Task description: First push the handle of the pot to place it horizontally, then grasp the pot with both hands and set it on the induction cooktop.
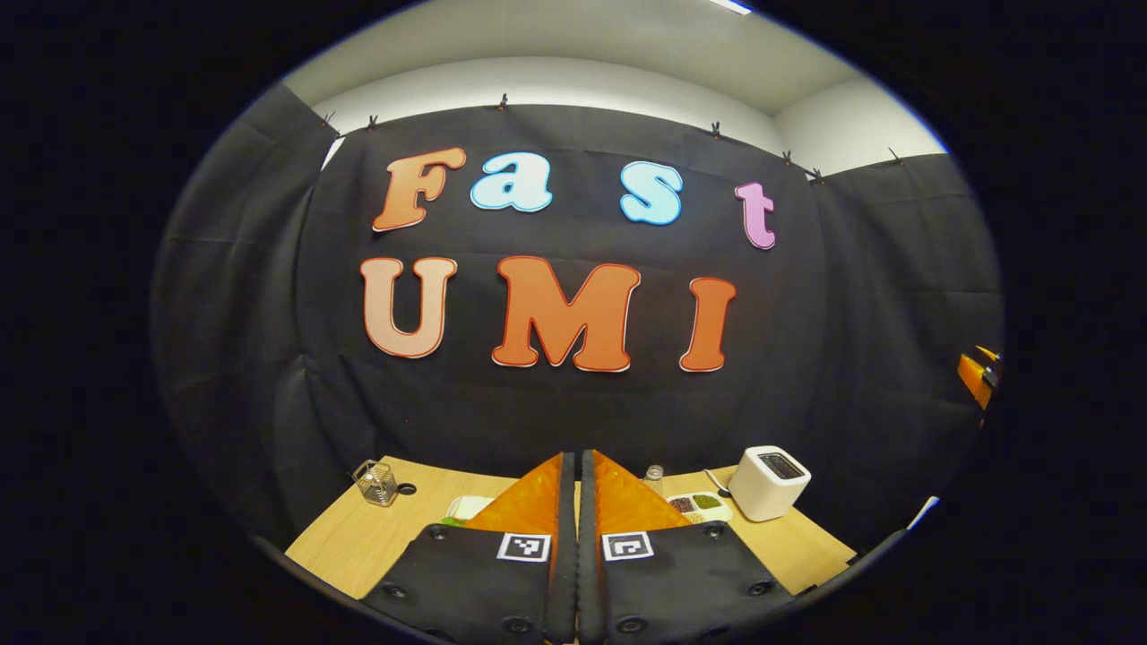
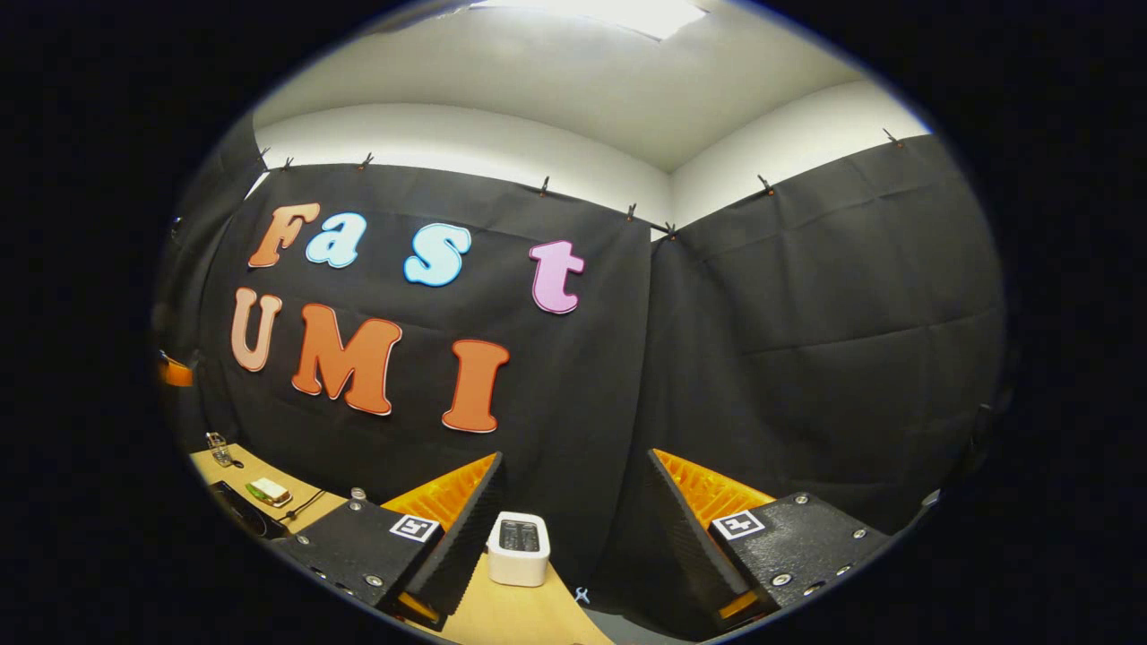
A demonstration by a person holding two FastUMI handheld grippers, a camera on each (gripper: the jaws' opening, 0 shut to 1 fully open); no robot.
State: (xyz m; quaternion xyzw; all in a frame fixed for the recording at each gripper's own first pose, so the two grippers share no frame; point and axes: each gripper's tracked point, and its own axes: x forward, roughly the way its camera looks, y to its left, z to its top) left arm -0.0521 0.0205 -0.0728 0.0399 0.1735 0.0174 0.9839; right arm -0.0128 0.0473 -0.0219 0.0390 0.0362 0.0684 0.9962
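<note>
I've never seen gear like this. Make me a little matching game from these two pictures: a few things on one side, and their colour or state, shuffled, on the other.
Things:
1. left gripper
2. right gripper
3. toaster
4. wire basket

States:
A. white box with a dark slot on top
B. fingers closed together, nothing between them
C. see-through metal mesh, near the table's far left corner
D. fingers spread wide apart

Pairs: 1-B, 2-D, 3-A, 4-C
</note>
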